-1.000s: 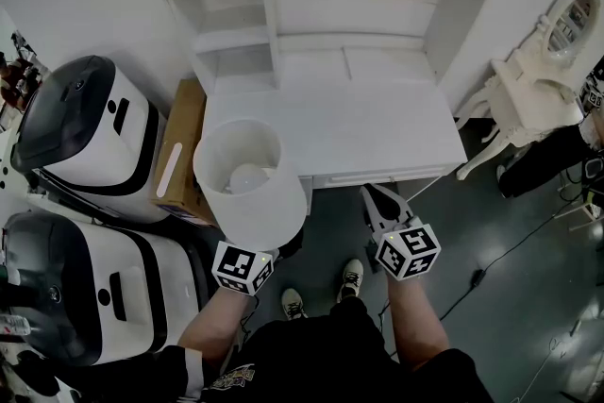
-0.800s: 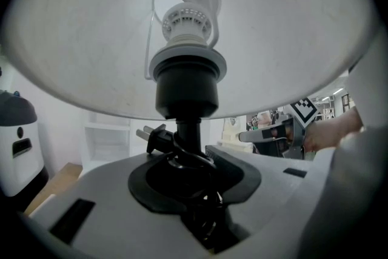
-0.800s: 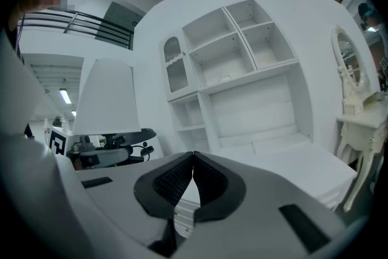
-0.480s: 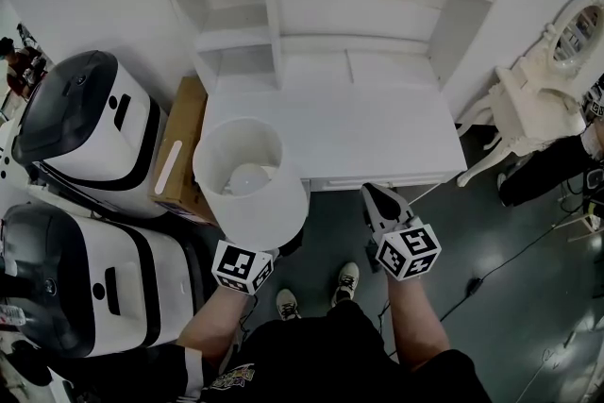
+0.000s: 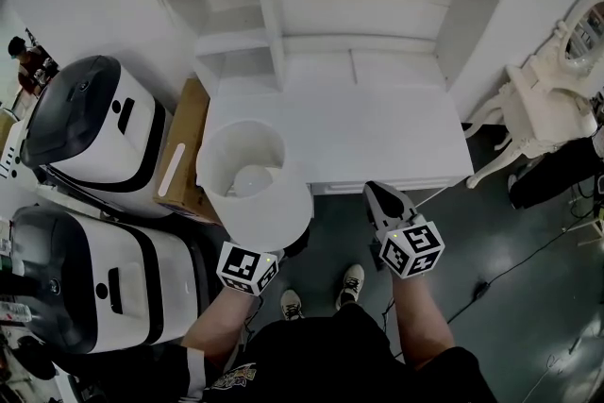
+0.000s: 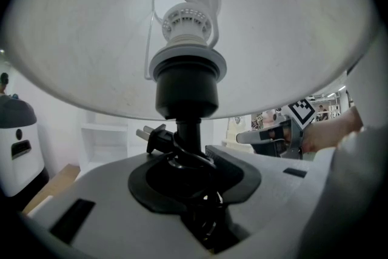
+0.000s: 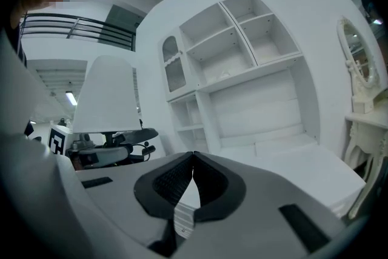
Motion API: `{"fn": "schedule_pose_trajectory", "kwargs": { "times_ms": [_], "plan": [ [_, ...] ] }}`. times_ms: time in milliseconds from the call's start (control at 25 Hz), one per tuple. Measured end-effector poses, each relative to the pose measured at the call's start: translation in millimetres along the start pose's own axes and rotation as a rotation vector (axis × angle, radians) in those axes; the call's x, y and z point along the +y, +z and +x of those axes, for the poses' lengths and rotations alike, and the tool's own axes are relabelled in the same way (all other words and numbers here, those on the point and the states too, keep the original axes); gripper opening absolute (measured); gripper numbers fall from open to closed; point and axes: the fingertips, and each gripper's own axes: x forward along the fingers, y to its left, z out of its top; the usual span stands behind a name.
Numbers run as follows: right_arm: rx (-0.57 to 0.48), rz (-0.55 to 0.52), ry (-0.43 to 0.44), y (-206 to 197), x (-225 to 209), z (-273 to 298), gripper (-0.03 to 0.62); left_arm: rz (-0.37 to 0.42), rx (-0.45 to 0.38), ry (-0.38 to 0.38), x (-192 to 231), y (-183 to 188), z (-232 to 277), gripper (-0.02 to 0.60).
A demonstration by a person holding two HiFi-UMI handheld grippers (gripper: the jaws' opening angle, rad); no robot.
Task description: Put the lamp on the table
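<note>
Hanging from the left gripper (image 6: 189, 170), which is clamped on its black stem, the lamp (image 5: 255, 193) has barely moved. It still sits off the table's (image 5: 377, 137) front-left corner, so placing remains. The right gripper (image 7: 193, 179) stays clenched and empty.

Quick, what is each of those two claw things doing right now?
Left gripper: closed on the lamp.
Right gripper: closed, holding nothing.

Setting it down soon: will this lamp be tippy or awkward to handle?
Probably top-heavy: the lamp carries a wide shade over a thin black stem in the left tool. The plug and cord look loose and may snag.
</note>
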Motion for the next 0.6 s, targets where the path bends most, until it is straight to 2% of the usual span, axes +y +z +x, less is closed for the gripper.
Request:
{"fn": "schedule_pose_trajectory", "kwargs": {
  "times_ms": [600],
  "plan": [
    [0.026,-0.010,0.064,7.9,-44.6,16.2,0.026,-0.007,-0.008,0.073,-5.9,3.0,38.6,0.127]
  ]
}}
